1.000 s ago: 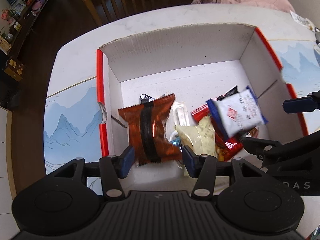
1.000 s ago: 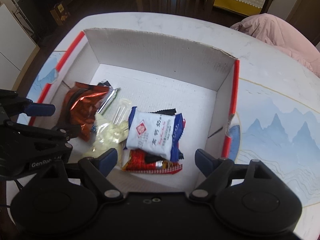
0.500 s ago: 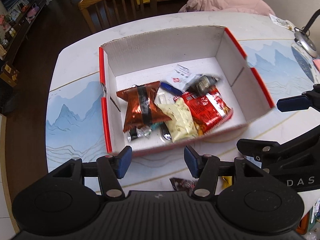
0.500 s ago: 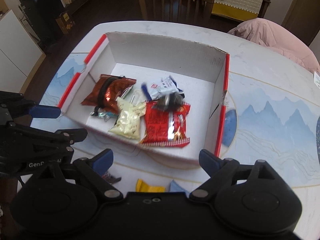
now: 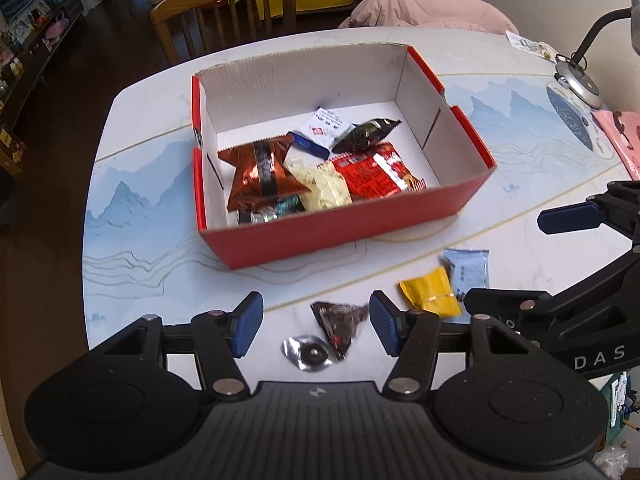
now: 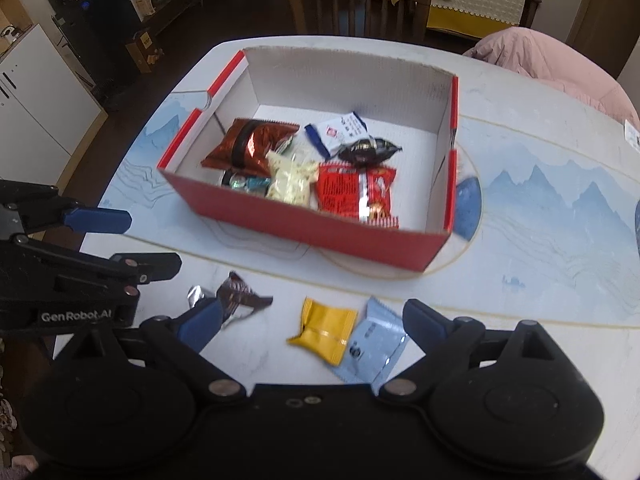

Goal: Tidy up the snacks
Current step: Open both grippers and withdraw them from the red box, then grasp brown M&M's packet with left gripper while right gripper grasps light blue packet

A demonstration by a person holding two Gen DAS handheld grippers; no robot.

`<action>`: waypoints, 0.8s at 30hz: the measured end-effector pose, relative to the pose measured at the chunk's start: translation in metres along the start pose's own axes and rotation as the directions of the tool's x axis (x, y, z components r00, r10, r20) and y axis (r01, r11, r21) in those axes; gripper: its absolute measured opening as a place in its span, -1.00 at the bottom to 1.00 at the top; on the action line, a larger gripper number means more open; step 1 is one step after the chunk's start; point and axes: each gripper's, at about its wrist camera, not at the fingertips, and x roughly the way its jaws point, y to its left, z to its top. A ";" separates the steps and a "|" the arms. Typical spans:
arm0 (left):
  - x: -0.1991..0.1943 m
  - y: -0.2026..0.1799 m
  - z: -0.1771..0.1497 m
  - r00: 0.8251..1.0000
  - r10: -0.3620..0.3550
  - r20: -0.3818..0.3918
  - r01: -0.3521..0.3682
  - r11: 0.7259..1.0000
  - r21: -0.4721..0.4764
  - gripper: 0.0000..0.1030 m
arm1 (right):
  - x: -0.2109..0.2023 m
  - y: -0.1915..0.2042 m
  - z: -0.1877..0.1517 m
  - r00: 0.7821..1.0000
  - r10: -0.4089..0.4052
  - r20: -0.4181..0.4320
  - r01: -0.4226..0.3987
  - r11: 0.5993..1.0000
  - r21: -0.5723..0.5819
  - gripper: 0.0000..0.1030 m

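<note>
A red cardboard box (image 5: 340,232) (image 6: 304,232) with a white inside holds several snack packs, among them a brown foil bag (image 5: 262,174), a pale yellow pack (image 5: 322,190) and a red pack (image 5: 374,176). On the table in front of it lie a dark wrapper (image 5: 340,322) (image 6: 240,298), a yellow pack (image 5: 430,298) (image 6: 324,330) and a light blue pack (image 5: 468,274) (image 6: 372,346). My left gripper (image 5: 316,328) hangs above the dark wrapper, jaws opening, nothing pressed. My right gripper (image 6: 312,320) hovers over the yellow and blue packs, jaws opening wide, clear of both.
A wooden chair (image 5: 224,12) stands at the table's far side, with a pink coat (image 5: 424,8) beside it. A desk lamp base (image 5: 578,80) and a pink sheet (image 5: 620,136) sit at the right edge. The table (image 5: 132,216) has a blue mountain print.
Both grippers pulled back and up from over the box to the table in front of it, and both opened wider. The blue-and-white pack now lies further back in the box.
</note>
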 end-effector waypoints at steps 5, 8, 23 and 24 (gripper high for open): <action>-0.001 -0.001 -0.016 1.000 0.009 0.026 -0.009 1.000 -0.030 0.35 | 0.003 0.000 -0.019 1.000 0.002 -0.006 -0.002 1.000 0.009 0.89; 0.004 0.000 -0.025 1.000 0.003 0.020 -0.002 0.999 -0.052 0.35 | 0.008 -0.004 -0.030 1.000 0.004 -0.016 -0.003 1.000 0.019 0.89; 0.057 -0.010 -0.052 0.998 0.026 -0.062 -0.031 0.997 -0.071 0.35 | 0.060 -0.055 -0.064 0.994 -0.089 -0.065 0.096 0.990 0.107 0.89; 0.061 -0.010 -0.051 0.997 0.027 -0.066 -0.032 0.997 -0.077 0.36 | 0.062 -0.060 -0.063 0.994 -0.092 -0.064 0.099 0.988 0.122 0.89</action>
